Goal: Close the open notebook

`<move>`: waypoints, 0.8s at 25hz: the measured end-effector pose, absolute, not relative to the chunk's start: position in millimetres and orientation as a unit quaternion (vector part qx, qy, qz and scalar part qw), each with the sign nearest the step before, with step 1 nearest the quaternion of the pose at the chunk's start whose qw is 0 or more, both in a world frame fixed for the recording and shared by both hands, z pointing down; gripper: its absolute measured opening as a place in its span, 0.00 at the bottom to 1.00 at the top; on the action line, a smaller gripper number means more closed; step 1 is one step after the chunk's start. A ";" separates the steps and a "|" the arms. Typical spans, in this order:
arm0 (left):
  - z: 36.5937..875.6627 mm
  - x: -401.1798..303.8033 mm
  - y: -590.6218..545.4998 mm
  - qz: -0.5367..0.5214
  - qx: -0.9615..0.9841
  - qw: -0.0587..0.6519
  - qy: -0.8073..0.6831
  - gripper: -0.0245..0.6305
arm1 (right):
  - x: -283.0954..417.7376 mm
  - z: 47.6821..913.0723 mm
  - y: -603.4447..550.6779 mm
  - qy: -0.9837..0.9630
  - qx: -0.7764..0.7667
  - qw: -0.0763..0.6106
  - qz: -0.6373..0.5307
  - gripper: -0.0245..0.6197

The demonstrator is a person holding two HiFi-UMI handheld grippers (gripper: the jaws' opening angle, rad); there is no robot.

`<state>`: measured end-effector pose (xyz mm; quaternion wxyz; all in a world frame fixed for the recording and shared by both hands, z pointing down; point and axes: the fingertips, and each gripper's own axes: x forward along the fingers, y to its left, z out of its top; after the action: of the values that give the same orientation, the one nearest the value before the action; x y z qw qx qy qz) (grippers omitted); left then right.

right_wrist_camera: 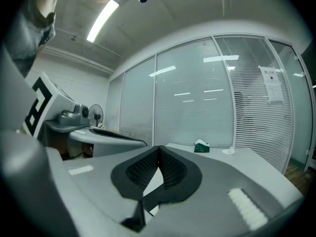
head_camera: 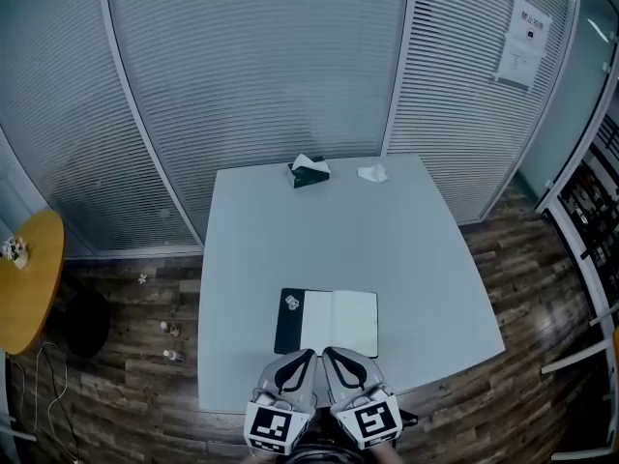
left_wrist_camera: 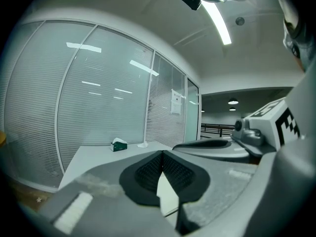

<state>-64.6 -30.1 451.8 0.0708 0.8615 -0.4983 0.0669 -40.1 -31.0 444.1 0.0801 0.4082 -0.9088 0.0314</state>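
Left tool (head_camera: pixel 306 358) and right tool (head_camera: pixel 334 356) hang side by side over the near edge of the tabletop (head_camera: pixel 416 259). Each has its jaws pressed tip to tip with nothing between them. Just beyond the tips, the notebook (head_camera: pixel 329 323) lies open and flat, white pages up, its dark cover showing at the left. A tissue box (head_camera: pixel 309 172) and a crumpled tissue (head_camera: pixel 372 173) sit at the far edge.

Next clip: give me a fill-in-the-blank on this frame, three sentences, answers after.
1. The notebook lies ___ on the table.
2. The left gripper and right gripper both have their fingers ___.
3. The tissue box sits at the table's ___ edge, away from the grippers.
Answers: open; shut; far.
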 end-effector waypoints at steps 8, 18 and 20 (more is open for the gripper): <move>453.2 -44.0 -74.1 0.074 0.849 0.075 -0.518 0.04 | -20.4 446.5 -75.0 -0.918 0.386 0.080 0.037 0.04; 452.3 -32.0 -104.7 0.065 0.829 0.086 -0.549 0.04 | -4.7 450.4 -106.2 -0.931 0.354 0.082 0.031 0.04; 452.5 -31.6 -107.9 0.064 0.823 0.085 -0.558 0.04 | -1.3 451.0 -108.7 -0.933 0.348 0.083 0.029 0.04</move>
<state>-31.6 -107.9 452.5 0.0850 0.8232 -0.5577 0.0638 -1.3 -108.7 451.0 0.0834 0.3477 -0.9334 0.0285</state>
